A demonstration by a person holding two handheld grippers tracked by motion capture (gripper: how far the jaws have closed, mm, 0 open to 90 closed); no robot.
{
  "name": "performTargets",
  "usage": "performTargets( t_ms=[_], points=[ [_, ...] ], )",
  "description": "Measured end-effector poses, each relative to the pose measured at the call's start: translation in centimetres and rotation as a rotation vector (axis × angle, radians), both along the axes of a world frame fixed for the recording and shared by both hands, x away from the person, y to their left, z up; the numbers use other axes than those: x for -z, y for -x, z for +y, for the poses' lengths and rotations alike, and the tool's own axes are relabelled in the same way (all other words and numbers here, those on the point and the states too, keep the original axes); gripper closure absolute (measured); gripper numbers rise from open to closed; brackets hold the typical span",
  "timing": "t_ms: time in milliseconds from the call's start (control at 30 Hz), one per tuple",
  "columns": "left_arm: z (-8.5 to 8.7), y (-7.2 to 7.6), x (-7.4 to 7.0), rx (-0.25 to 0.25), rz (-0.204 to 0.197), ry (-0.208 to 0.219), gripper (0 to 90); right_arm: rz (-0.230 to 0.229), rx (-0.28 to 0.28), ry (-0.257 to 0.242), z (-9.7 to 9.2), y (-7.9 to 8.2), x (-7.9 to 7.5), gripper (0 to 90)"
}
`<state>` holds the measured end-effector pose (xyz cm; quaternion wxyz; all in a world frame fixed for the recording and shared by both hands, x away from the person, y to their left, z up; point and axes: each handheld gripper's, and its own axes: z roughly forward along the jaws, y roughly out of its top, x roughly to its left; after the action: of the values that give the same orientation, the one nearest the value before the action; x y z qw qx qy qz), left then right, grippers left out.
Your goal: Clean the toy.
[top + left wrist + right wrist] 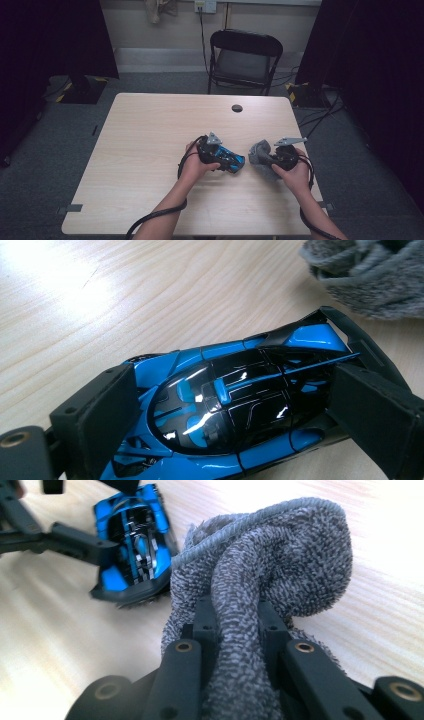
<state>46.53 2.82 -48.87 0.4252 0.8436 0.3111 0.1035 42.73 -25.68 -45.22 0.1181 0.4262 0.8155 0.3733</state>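
Observation:
A blue and black toy car point(235, 405) rests on the wooden table point(150, 135), and my left gripper point(225, 415) is shut on it with a black pad against each side. From above, the car point(231, 161) pokes out to the right of my left gripper point(225, 159). A bunched grey towel point(270, 575) is pinched between the jaws of my right gripper point(237, 615), which is shut on it. In the high view the towel point(261, 156) hangs just right of the car, with my right gripper point(272, 159) behind it. The car point(132, 545) lies to the upper left of the towel, close beside it.
A black folding chair point(243, 60) stands beyond the table's far edge. A round cable hole point(237, 108) sits near the far middle of the tabletop. Dark curtains flank both sides. Cables trail from both grippers over the near edge.

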Motion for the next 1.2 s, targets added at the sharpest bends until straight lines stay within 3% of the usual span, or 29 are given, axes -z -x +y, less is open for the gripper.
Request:
performTargets(
  t_ms=[233,600,1200],
  points=[
    [0.0,0.0,0.0,0.000,0.001,-0.001,6.0,0.006,0.036,0.025,0.8,-1.0,0.9,76.5],
    [0.0,0.0,0.0,-0.002,-0.002,0.002,6.0,0.013,0.017,0.063,3.1,-1.1,2.3,76.2],
    [0.0,0.0,0.0,-0.001,0.001,-0.001,6.0,0.019,-0.004,0.046,2.8,-0.2,2.4,76.0]
  ],
)
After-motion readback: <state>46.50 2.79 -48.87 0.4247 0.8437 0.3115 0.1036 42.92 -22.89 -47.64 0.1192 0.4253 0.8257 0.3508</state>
